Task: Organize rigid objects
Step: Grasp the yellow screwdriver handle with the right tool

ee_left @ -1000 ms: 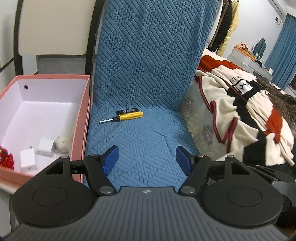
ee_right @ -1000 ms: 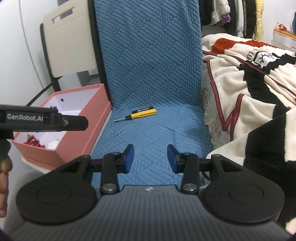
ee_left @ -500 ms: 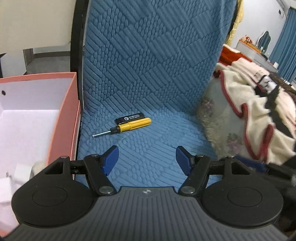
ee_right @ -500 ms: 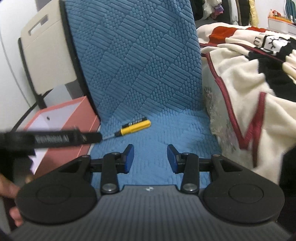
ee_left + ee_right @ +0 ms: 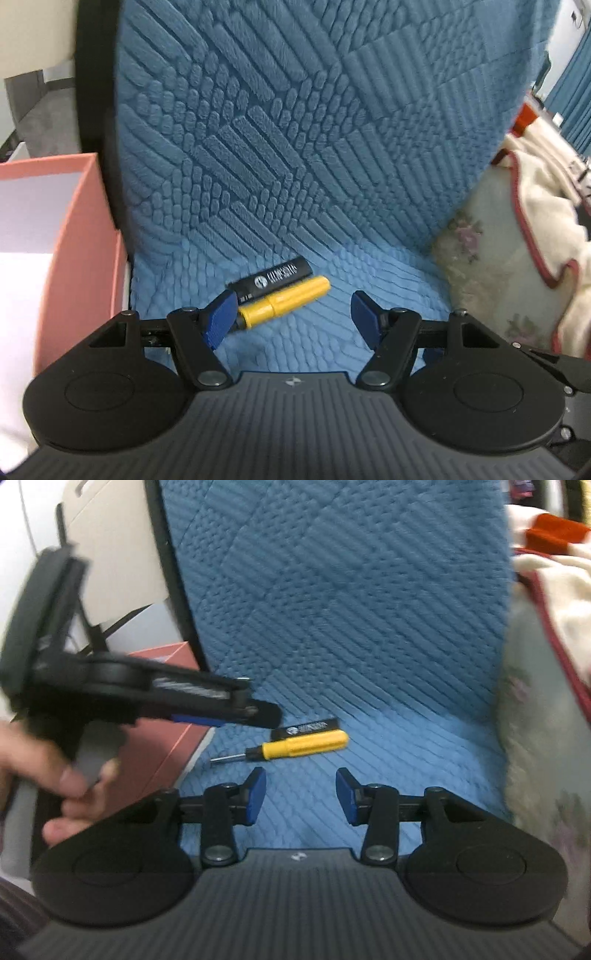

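A yellow-handled screwdriver (image 5: 284, 302) (image 5: 303, 744) lies on the blue quilted chair seat (image 5: 325, 343), with a black lighter (image 5: 275, 277) (image 5: 306, 728) just behind it. My left gripper (image 5: 293, 314) is open, close over both objects; its left pad hides the screwdriver's shaft end. Nothing is between the pads. My right gripper (image 5: 300, 794) hangs a little short of the screwdriver, its jaws opening and empty. In the right wrist view the left gripper (image 5: 255, 712) reaches in from the left, held by a hand (image 5: 62, 775).
A pink box (image 5: 74, 236) (image 5: 162, 738) with a white inside stands left of the seat. The chair's blue backrest (image 5: 314, 129) rises behind the objects. A cream, red and black blanket (image 5: 543, 221) and floral bedding (image 5: 535, 709) press against the seat's right side.
Both grippers have come forward and down toward the screwdriver and lighter, which look much larger now. The left gripper has arrived right over them. The right gripper's jaws stand wider than before.
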Demonstrator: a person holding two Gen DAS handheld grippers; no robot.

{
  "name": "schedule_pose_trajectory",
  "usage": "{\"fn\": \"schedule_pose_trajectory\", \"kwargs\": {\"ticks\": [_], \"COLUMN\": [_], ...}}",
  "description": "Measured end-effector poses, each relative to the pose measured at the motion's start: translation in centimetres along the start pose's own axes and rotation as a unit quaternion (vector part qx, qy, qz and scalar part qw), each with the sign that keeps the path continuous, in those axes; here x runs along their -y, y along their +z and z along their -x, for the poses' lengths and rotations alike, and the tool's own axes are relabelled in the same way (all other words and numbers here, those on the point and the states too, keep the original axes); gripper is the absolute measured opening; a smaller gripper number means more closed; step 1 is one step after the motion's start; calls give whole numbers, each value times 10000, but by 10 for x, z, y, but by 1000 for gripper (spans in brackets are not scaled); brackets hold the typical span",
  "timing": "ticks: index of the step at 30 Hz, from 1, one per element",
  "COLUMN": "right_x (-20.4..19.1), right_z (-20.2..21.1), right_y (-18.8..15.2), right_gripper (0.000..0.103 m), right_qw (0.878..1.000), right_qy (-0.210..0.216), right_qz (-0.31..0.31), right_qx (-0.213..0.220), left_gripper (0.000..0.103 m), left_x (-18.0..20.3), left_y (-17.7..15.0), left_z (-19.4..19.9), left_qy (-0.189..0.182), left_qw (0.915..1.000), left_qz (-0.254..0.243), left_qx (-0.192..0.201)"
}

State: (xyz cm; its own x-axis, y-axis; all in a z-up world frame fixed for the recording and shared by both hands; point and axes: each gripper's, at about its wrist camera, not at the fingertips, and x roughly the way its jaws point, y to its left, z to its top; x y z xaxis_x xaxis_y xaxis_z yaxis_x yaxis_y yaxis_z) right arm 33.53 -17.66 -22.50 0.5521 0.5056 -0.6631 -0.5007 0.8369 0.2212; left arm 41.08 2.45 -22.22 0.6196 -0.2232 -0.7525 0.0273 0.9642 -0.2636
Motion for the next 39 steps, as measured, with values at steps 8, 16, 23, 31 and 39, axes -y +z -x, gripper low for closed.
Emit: {"fn": "schedule_pose_trajectory", "kwargs": {"ticks": [8,16,23,31,39], "right_x": [12,34,35,43,35], "right_z": [-55,-99,-119,-106,-61], "right_y": [20,30,30,30,9], "right_gripper": [56,57,59,57,50], "right_qw": [9975,9915,9861,9821,9684], "right_qy": [333,882,954,1172,1456], "right_qz": [571,911,1301,1295,1755], "right_qx": [-239,-277,-398,-708,-1008], "left_gripper": [74,78,70,69,69], "left_x": [-21,-32,-38,-47,-43], "left_y": [22,38,37,34,30], "left_z": [-66,-86,-96,-94,-95], "left_qy": [135,136,98,68,-3], "left_qw": [9974,9960,9956,9956,9956], "left_qz": [242,478,418,437,421], "left_qx": [-670,-744,-833,-826,-843]}}
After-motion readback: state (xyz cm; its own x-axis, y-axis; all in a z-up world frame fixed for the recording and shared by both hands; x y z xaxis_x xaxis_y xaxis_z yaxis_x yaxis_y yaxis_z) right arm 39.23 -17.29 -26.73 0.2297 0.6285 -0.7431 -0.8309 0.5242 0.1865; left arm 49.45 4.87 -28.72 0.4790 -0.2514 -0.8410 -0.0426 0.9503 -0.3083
